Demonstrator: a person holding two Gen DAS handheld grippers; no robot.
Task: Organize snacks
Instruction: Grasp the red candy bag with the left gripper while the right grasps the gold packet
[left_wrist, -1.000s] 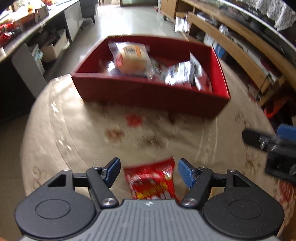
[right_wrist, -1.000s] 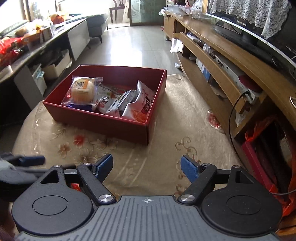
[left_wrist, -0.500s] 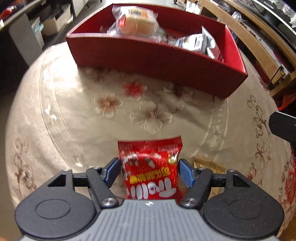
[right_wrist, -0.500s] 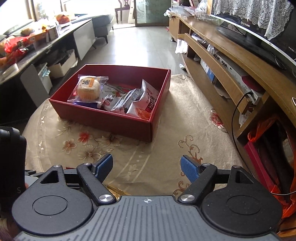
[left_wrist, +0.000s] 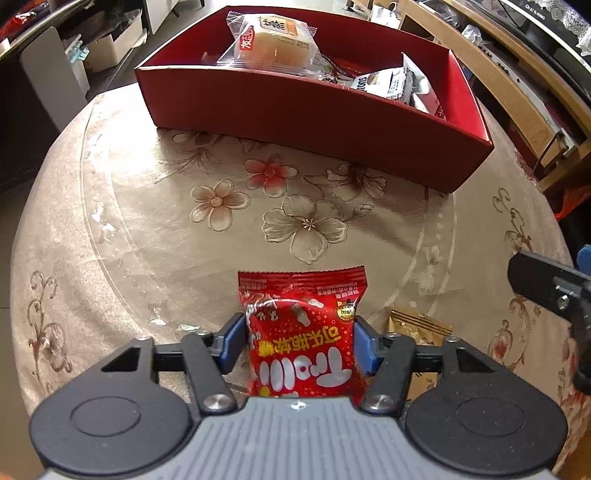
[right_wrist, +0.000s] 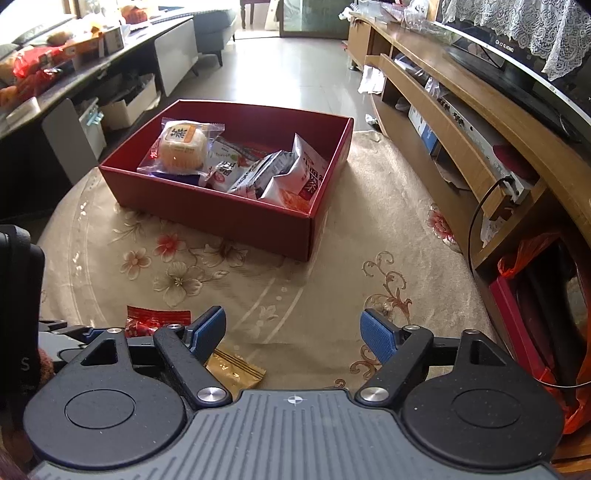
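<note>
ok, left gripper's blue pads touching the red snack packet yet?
Touching. In the left wrist view both blue pads press against the sides of the red snack packet, no gap.

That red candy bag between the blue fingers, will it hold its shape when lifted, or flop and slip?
The red candy bag looks puffy and crinkled, so it will probably give under the left gripper rather than stay stiff. Its film is glossy, so it may slide a little. It seems light for its size, and its free top edge will likely droop.

Glossy wrappers, matt box, soft cloth

My red candy packet (left_wrist: 301, 343) shines like plastic foil; the red box (left_wrist: 295, 110) looks matt cardboard; the floral tablecloth (left_wrist: 147, 221) is velvety cloth.
</note>
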